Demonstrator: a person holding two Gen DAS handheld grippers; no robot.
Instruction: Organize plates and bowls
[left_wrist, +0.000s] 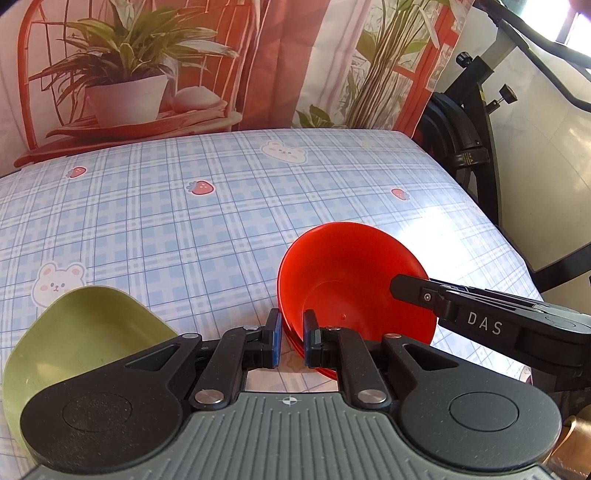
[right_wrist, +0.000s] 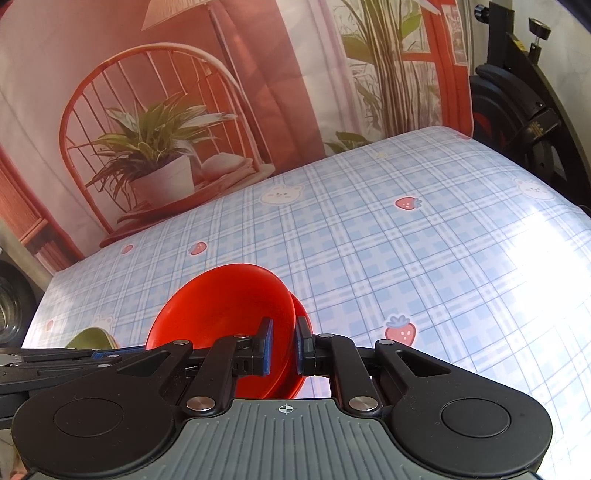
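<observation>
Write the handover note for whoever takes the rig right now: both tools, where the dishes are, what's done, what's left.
Left tool: shut on the near rim of the red bowl.
Right tool: shut on the opposite rim of the same red bowl, so both tools hold it, tilted above the checked tablecloth.
A second red rim shows just under the bowl; it looks like another red dish nested with it, but I cannot tell for sure.
Green plate: on the table at the left, near the left tool, apart from the red bowl.
Done: red bowl gripped.
Left: set the red bowl down, then group it with the green plate.
</observation>
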